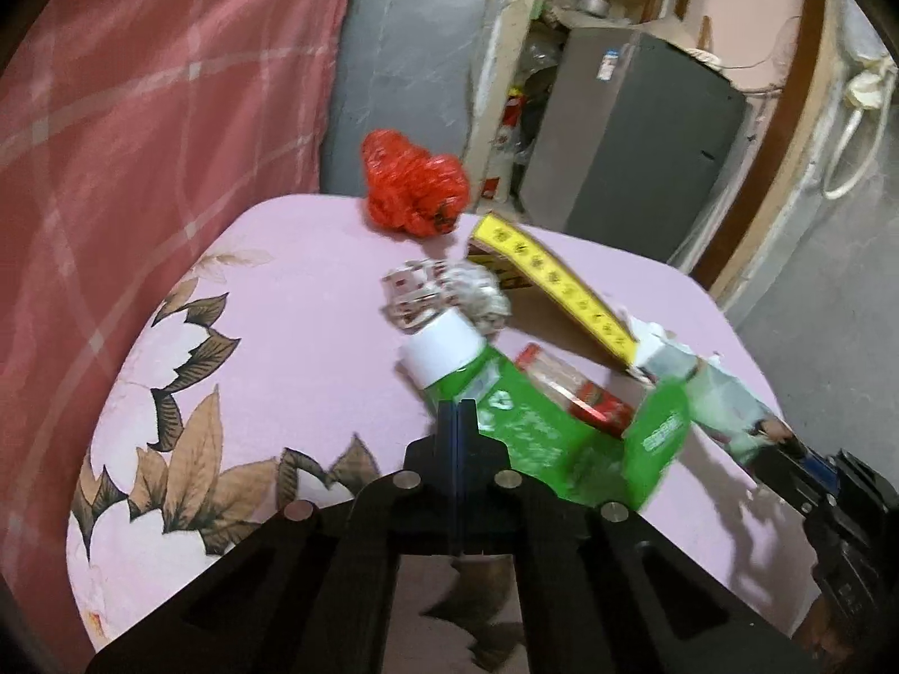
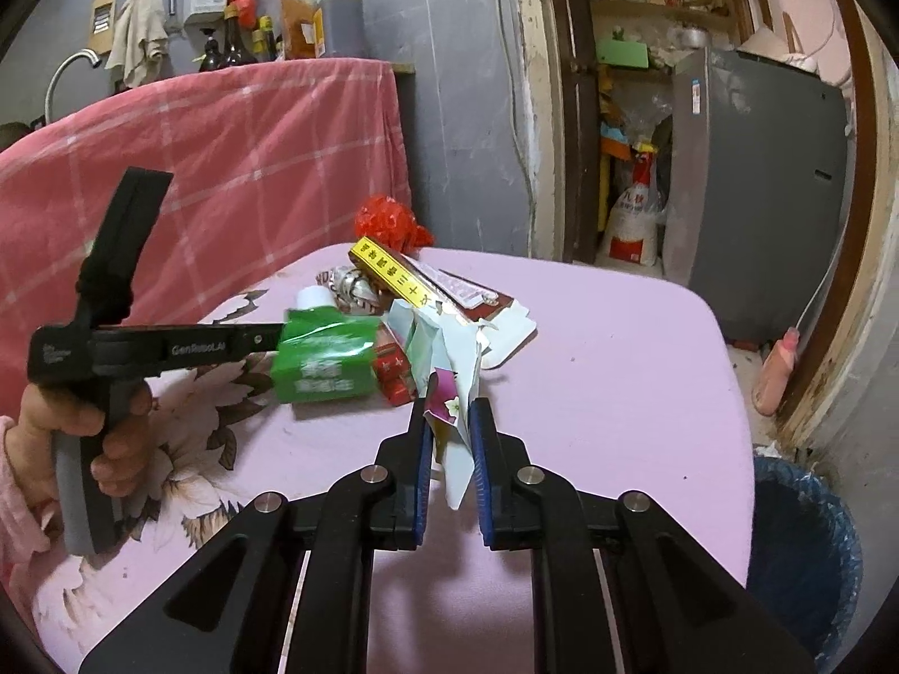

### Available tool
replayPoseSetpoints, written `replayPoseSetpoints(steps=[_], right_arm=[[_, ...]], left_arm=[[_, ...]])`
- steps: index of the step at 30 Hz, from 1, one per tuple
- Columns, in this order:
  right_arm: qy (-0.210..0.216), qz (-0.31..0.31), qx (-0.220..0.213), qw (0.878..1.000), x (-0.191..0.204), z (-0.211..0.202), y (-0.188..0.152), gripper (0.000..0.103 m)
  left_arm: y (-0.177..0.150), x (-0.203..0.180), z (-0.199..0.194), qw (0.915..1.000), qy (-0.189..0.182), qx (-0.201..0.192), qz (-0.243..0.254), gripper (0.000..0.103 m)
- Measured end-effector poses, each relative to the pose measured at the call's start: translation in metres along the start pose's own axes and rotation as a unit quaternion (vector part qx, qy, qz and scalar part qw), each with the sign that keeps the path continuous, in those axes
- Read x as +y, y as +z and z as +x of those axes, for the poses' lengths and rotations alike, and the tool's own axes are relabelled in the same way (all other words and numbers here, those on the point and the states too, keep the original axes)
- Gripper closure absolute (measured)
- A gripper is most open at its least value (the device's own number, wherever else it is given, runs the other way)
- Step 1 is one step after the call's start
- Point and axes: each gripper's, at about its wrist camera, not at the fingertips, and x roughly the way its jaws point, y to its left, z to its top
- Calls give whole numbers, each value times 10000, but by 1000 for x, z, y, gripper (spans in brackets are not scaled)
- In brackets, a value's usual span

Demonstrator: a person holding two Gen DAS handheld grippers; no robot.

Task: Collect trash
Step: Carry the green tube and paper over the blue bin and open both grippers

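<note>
My left gripper (image 1: 458, 413) is shut on a crumpled green pouch with a white cap (image 1: 539, 432), held just above the table; it also shows in the right wrist view (image 2: 323, 359). My right gripper (image 2: 452, 421) is shut on a torn pale-blue paper carton (image 2: 455, 387), also seen in the left wrist view (image 1: 713, 387). A trash pile lies on the pink table: a red plastic bag (image 1: 413, 191), a crumpled foil wrapper (image 1: 444, 295), a yellow-edged box (image 1: 553, 281) and a red packet (image 1: 579, 393).
The table (image 2: 618, 365) has a pink flowered cloth. A blue-lined bin (image 2: 803, 556) stands on the floor at the right. A red checked cloth (image 2: 225, 168) covers furniture at the left. A grey fridge (image 2: 758, 180) stands behind.
</note>
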Motion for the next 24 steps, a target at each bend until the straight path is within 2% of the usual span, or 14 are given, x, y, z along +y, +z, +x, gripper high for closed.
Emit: replayPoseSetpoints(steps=[3,9,10,12,13,14,19,24], right_arm=[[-7,16,-40,10000,-1,-3,0,92],[-107,95,-125,9998,-6,-10,-1,92],[-125,120,-142,9997,-8,-11,-1,92],[-165,162,-172,9996,-11,-11,-1,92],[-182,180,-184,9995,-12,-10,-1,92],[-193,196,-189,9994,-13,-10,0,92],[-205,270,-211,9992,-19,-8,2,92],[-200,304,-202,9991,-23,-5,3,92]], left_arm=[[0,-3,-1,10000,-59,17,-14,103],[12,5,4,9999,85,-71,-74,103],[13,5,5,9999,91,-51,-64,99],[15,8,8,10000,78,-19,-23,82],[17,8,11,9999,100,0,22,68],[19,7,14,9999,132,-18,110,63],[27,2,32,9981,218,152,558,63],[35,9,48,9973,122,301,663,63]])
